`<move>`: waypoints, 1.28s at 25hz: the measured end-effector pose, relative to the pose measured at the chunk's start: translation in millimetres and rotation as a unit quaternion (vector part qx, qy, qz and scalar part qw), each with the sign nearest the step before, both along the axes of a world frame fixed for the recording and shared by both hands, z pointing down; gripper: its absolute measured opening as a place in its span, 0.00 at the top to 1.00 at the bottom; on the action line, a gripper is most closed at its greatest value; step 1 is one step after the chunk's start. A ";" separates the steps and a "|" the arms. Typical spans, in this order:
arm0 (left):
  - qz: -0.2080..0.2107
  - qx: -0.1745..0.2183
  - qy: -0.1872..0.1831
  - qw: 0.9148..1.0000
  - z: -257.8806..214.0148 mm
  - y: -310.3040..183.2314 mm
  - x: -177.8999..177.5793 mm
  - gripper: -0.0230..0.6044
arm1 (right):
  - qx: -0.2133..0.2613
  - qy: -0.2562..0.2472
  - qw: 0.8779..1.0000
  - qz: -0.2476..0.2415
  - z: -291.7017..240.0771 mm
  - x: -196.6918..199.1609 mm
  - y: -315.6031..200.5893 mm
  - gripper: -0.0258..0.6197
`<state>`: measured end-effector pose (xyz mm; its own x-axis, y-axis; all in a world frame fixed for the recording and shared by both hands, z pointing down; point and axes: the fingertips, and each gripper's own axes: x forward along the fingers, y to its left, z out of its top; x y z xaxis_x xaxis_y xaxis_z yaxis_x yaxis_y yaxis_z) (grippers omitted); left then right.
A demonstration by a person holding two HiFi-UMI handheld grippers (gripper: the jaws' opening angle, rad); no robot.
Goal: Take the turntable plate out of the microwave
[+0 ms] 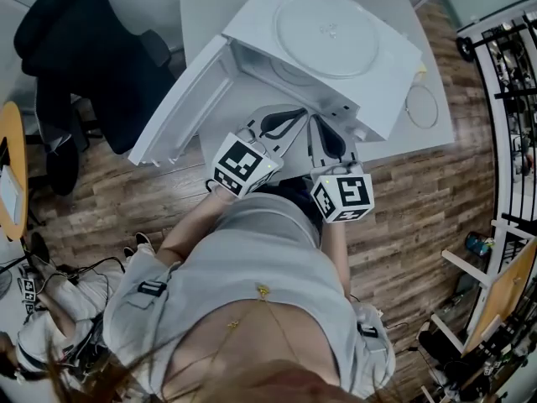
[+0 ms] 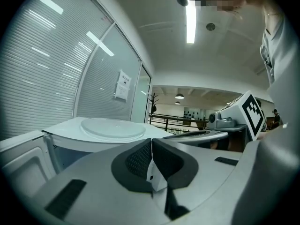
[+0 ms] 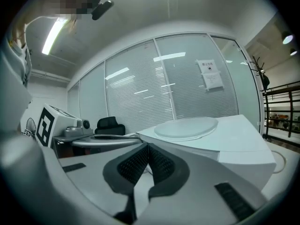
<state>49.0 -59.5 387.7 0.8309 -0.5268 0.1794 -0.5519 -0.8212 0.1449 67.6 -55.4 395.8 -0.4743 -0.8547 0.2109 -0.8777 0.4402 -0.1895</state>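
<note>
Left claw [image 1: 285, 122]: jaws closed pad to pad, nothing between them. Right claw [image 1: 329, 139]: same condition, empty. Both claws sit side by side just in front of the open cavity of the microwave [image 1: 394, 74], its door [image 1: 180, 107] swung out to the left.

The turntable plate [image 1: 327, 23] lies flat on top of the microwave, outside the cavity, above and beyond both claws. It is round and has no long axis. It sits roughly in line with the right claw, which is judged slightly nearer. Removal appears complete.
</note>
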 end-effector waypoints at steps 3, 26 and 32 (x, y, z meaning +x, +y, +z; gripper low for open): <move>-0.003 -0.005 0.011 1.000 -3.9 1.2 -1.6 0.91 | 0.002 0.004 1.000 -0.007 -2.9 -2.2 0.6 0.93; -0.010 0.026 0.019 0.999 -33.7 16.6 -18.7 0.91 | 0.053 0.037 0.998 -0.009 -33.0 -12.2 18.6 0.93; -0.011 0.049 0.021 0.998 -47.6 22.6 -21.2 0.91 | 0.074 0.043 0.996 -0.010 -49.7 -14.1 24.4 0.93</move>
<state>27.8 -36.9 340.1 0.8252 -0.5576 0.0905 -0.5643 -0.8209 0.0876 53.4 -31.0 346.1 -0.4762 -0.8705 0.1244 -0.8791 0.4745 -0.0449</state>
